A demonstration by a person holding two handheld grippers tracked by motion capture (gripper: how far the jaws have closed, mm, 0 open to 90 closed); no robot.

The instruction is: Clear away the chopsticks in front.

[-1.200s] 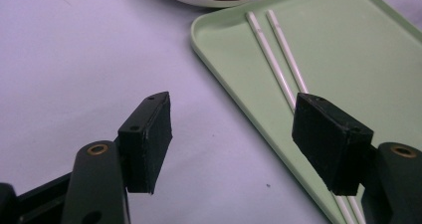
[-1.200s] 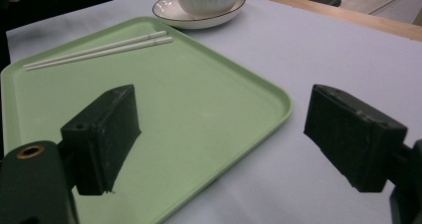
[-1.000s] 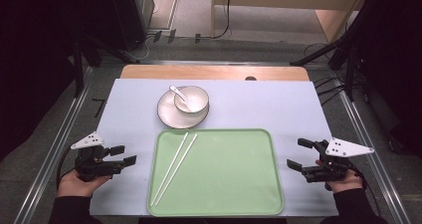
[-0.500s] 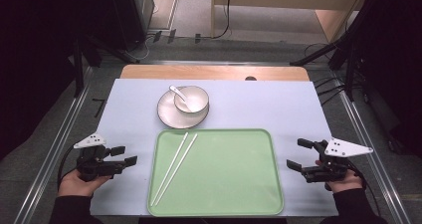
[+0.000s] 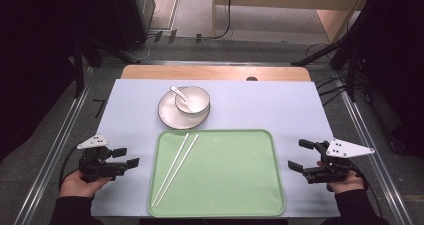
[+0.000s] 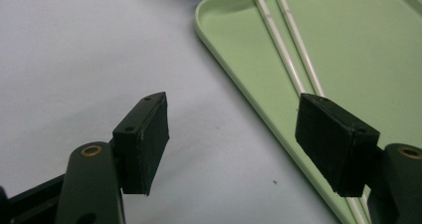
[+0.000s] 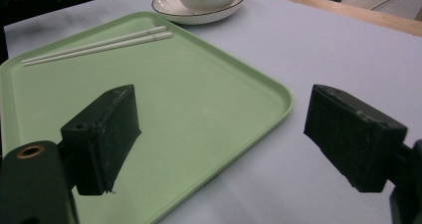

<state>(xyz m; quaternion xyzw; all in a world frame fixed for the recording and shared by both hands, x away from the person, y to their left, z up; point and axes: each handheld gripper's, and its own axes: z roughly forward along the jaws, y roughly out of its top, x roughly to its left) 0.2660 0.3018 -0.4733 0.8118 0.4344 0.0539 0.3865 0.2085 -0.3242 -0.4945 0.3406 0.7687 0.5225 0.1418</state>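
A green tray (image 5: 225, 175) lies at the table's near middle, with a pair of white chopsticks (image 5: 175, 167) lying lengthwise along its left side. Behind it a white bowl (image 5: 192, 100) with a spoon (image 5: 179, 93) in it stands on a white saucer (image 5: 170, 116). My left gripper (image 5: 126, 157) rests open on the table left of the tray, nothing between its jaws. My right gripper (image 5: 302, 156) rests open right of the tray, also with nothing in it. The left gripper view shows the tray's edge (image 6: 239, 79) and chopsticks (image 6: 288, 50); the right gripper view shows tray (image 7: 199, 99), chopsticks (image 7: 99, 45) and saucer (image 7: 199, 12).
A pale blue cloth (image 5: 280, 110) covers the table, with a wooden strip (image 5: 215, 73) along its far edge. Metal rails (image 5: 55, 145) run down both sides. Bare cloth lies to the right of the bowl and on both sides of the tray.
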